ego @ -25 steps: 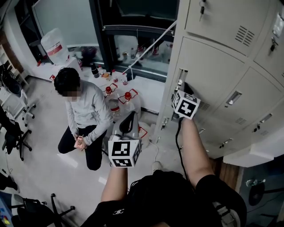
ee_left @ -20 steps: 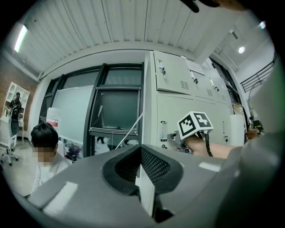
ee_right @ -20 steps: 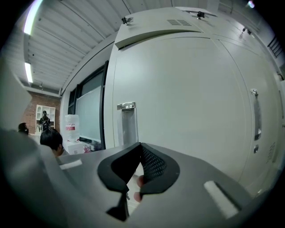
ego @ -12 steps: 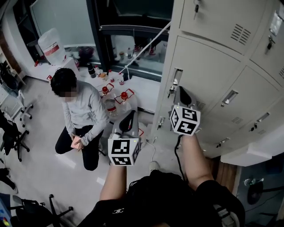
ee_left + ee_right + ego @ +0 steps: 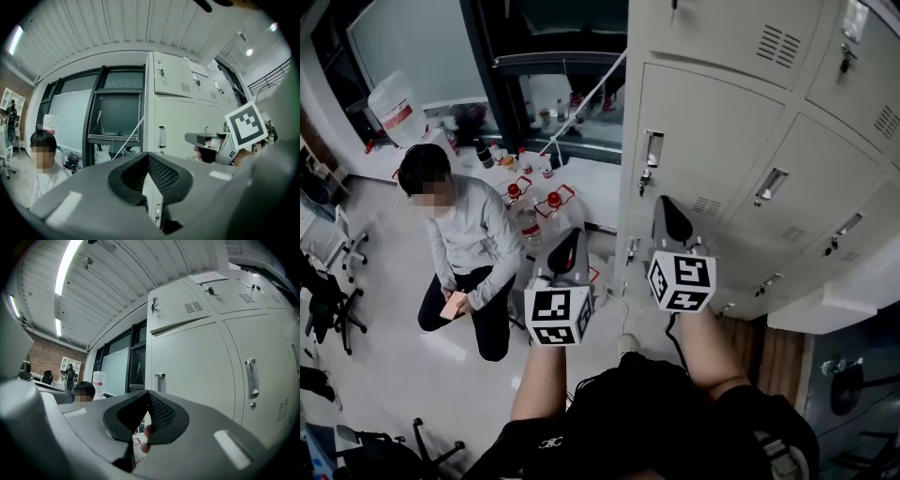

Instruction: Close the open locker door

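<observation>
I hold both grippers up in front of the grey lockers (image 5: 825, 141), which fill the right half of the head view. The locker door (image 5: 703, 159) sits in the leftmost column at mid height, right of centre in the frame, with its handle (image 5: 652, 150) at its left edge. It lies flush with its neighbours, and I see no gap around it.

My right gripper (image 5: 667, 202) has its jaws pressed together with nothing between them. It points at the lower part of that door, and in the left gripper view it looks just short of the metal. Its marker cube (image 5: 682, 281) sits below it, near the frame's centre.

My left gripper (image 5: 572, 234) is also closed and empty, its pads meeting in its own view. It is just left of centre, beside the lockers' corner and apart from the door.

At the left of the head view a person (image 5: 459, 248) crouches on the pale floor, holding a small pink thing (image 5: 450, 305). Red-capped bottles (image 5: 551, 200) stand between that person and the lockers, and a large water jug (image 5: 392, 108) stands at upper left
</observation>
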Motion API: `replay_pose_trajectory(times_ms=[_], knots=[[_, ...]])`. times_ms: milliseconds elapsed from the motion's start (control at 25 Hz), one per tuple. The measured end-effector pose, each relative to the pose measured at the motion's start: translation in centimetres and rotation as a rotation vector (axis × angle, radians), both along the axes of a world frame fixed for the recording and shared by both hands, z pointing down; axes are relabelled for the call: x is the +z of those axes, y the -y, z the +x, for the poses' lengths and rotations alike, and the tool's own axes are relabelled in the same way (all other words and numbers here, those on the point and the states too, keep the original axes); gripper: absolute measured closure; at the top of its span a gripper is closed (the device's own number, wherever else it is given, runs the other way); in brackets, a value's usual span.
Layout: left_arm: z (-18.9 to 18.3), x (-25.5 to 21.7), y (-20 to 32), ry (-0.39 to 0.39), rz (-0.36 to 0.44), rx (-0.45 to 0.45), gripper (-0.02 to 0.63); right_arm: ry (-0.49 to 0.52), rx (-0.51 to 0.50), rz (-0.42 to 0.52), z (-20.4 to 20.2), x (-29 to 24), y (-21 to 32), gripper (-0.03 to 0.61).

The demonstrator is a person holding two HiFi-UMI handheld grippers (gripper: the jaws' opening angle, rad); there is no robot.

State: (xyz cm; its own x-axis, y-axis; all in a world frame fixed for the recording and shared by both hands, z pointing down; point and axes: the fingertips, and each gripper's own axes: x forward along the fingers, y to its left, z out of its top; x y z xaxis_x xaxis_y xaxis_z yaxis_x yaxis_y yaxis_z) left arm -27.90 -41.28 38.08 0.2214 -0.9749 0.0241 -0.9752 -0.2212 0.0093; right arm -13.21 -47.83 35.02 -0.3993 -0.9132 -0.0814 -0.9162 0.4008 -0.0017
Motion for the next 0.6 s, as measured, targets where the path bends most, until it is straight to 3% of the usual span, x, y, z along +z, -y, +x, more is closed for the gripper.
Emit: replay_pose_trajectory(times_ms=[600], knots=[[2.3,-0.7,-0.9,0.033,0.022,0.022,0.614,0.005,-0.014,-0.038,1.0,1.7,-1.9,0.568]])
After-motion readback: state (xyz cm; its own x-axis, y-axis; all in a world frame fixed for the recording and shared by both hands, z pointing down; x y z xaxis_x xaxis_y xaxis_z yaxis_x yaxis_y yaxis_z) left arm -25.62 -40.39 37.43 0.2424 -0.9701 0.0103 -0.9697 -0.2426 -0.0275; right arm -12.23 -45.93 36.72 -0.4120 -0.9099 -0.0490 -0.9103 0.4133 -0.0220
